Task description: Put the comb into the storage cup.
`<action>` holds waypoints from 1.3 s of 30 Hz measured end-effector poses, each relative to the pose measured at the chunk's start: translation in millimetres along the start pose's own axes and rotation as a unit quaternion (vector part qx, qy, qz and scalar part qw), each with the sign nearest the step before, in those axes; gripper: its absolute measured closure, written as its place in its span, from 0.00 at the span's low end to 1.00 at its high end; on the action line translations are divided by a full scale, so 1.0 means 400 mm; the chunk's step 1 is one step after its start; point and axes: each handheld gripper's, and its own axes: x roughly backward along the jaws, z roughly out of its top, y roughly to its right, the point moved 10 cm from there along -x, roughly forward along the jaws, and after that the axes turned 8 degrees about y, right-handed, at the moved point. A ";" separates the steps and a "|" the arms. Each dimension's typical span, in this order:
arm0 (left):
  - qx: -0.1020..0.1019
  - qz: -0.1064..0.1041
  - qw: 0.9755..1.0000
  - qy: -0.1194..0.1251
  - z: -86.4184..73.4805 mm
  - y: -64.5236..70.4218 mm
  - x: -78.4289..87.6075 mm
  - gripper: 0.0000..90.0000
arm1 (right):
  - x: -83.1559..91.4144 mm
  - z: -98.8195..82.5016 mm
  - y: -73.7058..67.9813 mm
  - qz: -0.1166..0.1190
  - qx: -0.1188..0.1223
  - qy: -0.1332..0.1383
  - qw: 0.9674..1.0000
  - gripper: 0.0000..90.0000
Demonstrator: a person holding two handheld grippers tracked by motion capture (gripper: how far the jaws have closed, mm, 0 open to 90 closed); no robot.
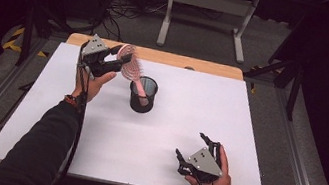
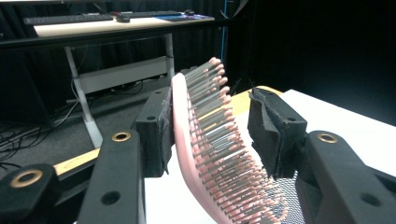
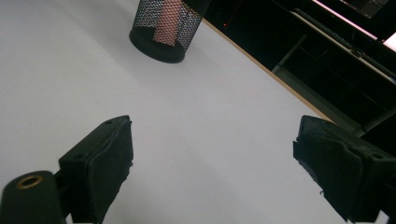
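High view: the left gripper (image 1: pixel 116 60) sits at about ten o'clock on the white table (image 1: pixel 95 131), jaws around the head of a pink hairbrush (image 1: pixel 132 68) whose handle stands in the black mesh cup (image 1: pixel 143 95); its long axis tilts up toward eleven o'clock. The right gripper (image 1: pixel 192 146), at five o'clock, is spread and empty, well apart.

Left gripper view: pads (image 2: pixel 154 133) bracket the brush; the bristle side stands off its pad, so the grip looks slack.

Right gripper view: the cup lies at eleven o'clock, desks beyond.

A smooth pink plastic hairbrush (image 2: pixel 196 154) stands in a black wire-mesh metal cup (image 1: pixel 143 95). The table (image 1: pixel 154 141) top is matt white with a bare wood edge.
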 end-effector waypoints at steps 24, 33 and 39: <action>-0.049 0.011 0.999 0.015 0.068 0.014 0.023 0.50 | 0.003 0.004 0.004 -0.006 -0.002 0.004 1.000 0.14; -0.057 0.006 0.998 0.015 0.076 0.020 0.031 0.47 | 0.003 0.003 0.006 -0.008 -0.002 0.005 1.000 0.14; -0.059 0.009 0.998 0.017 0.084 0.025 0.038 0.39 | 0.003 0.003 0.006 -0.008 -0.002 0.005 1.000 0.13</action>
